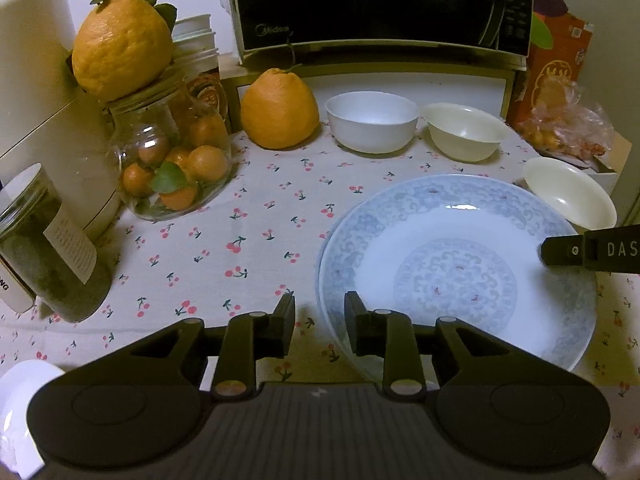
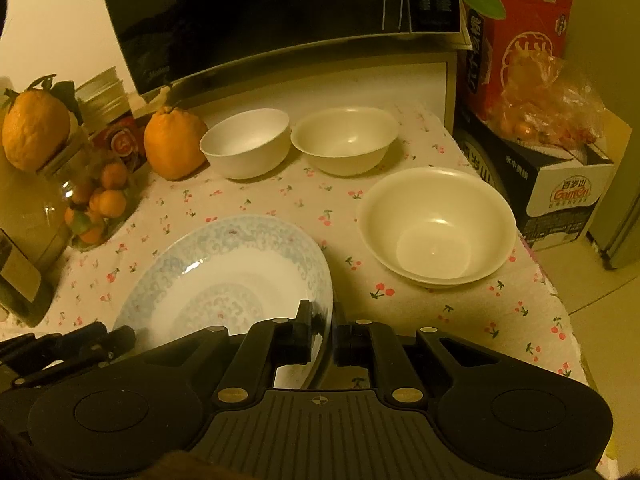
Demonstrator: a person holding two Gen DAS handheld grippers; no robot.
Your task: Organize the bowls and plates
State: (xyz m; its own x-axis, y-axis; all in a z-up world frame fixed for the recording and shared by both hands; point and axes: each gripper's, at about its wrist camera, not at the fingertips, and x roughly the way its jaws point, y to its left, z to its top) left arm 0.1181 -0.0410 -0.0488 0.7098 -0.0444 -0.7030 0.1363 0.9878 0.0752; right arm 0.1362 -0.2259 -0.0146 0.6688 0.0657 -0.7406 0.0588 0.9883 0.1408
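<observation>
Plate [image 2: 224, 276] rim pinched in right fingers [image 2: 304, 332] — left fingers [image 1: 286, 320] apart, astride its edge

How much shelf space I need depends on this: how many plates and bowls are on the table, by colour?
Blue-patterned plate: 1
White bowl: 1
Cream bowls: 2
Total: 4, unless something is stacked underneath.

Left hand-held gripper [image 1: 319, 326]: matte black plastic, ribbed flat centre plate with a small cross mark, round raised disc on each side, angled link arms with brass-coloured pivot pins, silver screw heads nearer the blocky black fingers [image 1: 284, 330]. Right hand-held gripper [image 2: 322, 334]: same build. One finger side carries white letters "DAS" and a small screw.
</observation>
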